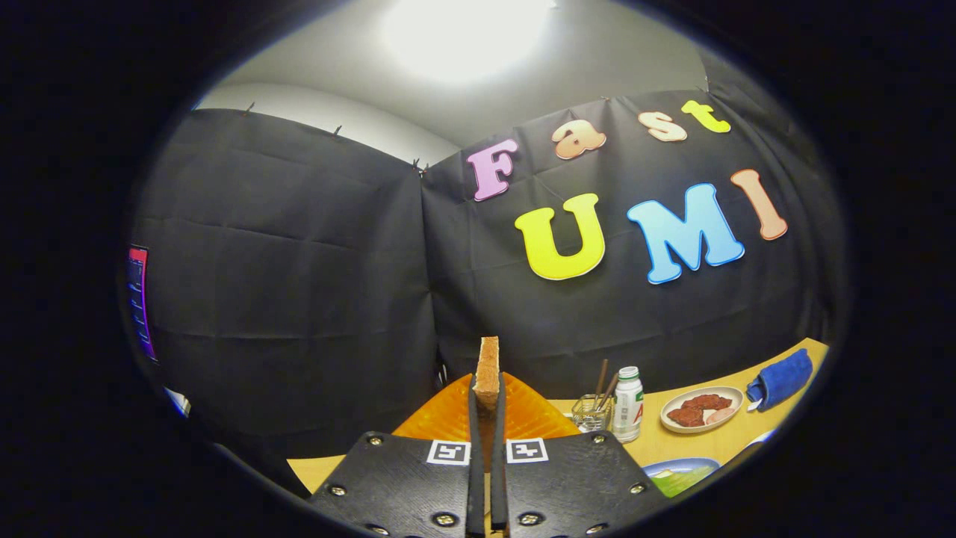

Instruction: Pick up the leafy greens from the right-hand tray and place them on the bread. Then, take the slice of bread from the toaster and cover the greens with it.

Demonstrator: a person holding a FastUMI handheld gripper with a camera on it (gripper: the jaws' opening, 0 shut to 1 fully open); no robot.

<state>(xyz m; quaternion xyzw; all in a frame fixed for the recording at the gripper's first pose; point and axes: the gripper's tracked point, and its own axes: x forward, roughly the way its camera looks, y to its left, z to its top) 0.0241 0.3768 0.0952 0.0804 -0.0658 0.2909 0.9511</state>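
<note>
- The gripper [486,407], with two black textured fingers [418,478] each carrying a small white square marker, is pinched almost together on a slice of toasted brown bread [489,370].
- The bread slice stands upright and edge-on between the fingers, both of which press against its sides; its upper part rises above the fingertips in front of the black cloth wall.
- Right behind the held slice lies an orange ribbed plastic object [448,418], fanning out to both sides of the fingers; what it is cannot be told.
- The light wooden desk [672,441] spreads out to the right of the fingers.
- On it, just right of the orange object, stands a small wire basket [590,413] with brown sticks in it.
- Touching or just beside that basket is a white plastic bottle [629,403] with a green cap, upright.
- Further right sits an oval cream plate [702,409] carrying reddish-brown pieces of food.
- Beyond the plate, near the desk's far edge, lies a rolled blue cloth [780,379].
- Near the right finger's outer edge, a blue-rimmed dish with green contents [680,474] is partly visible; whether these are the leafy greens cannot be told.
</note>
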